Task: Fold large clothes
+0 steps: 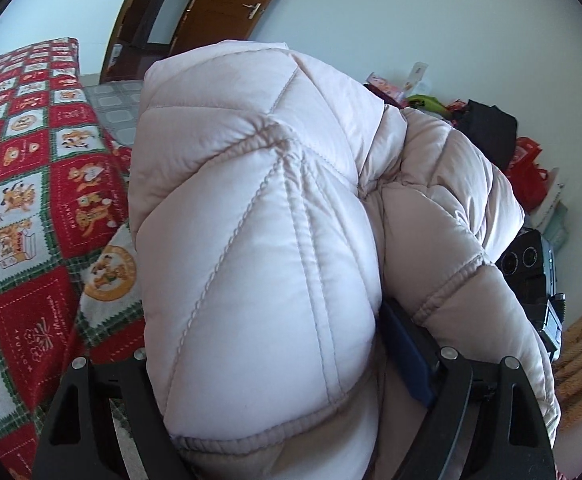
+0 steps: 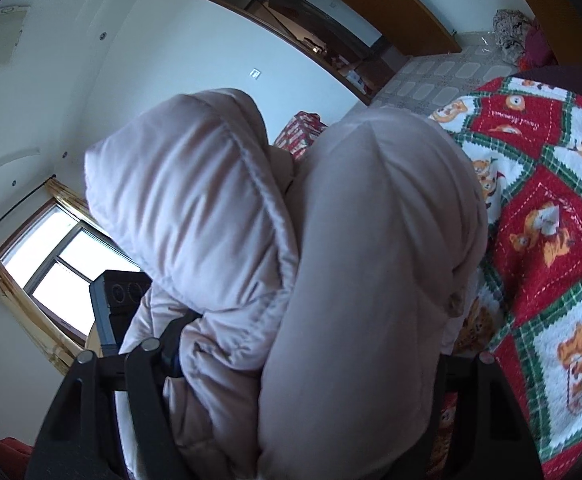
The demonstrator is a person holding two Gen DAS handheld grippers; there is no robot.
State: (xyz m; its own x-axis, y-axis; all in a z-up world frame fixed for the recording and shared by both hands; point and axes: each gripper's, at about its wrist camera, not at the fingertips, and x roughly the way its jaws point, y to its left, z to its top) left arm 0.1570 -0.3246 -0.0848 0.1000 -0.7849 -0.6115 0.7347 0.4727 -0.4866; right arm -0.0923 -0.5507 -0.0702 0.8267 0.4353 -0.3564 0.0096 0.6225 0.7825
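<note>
A pale pink quilted puffer jacket (image 1: pixel 259 240) fills the left wrist view, bunched up and lifted above the bed. My left gripper (image 1: pixel 287 360) is shut on a thick fold of it; the fabric bulges between the black fingers (image 1: pixel 407 344) and hides the tips. In the right wrist view the same jacket (image 2: pixel 331 280) bulges in two puffy lobes. My right gripper (image 2: pixel 299 360) is shut on it, fingertips hidden by the cloth. The right gripper's body (image 1: pixel 531 268) shows behind the jacket in the left wrist view, and the left one (image 2: pixel 111 300) in the right wrist view.
A red, green and white teddy-bear blanket (image 1: pixel 23 184) covers the bed (image 2: pixel 551 240) below. A wooden door (image 1: pixel 219 8) and tiled floor (image 2: pixel 443 76) lie beyond. Bags and clutter (image 1: pixel 523 160) sit against the wall. A curtained window (image 2: pixel 63 260) is to the left.
</note>
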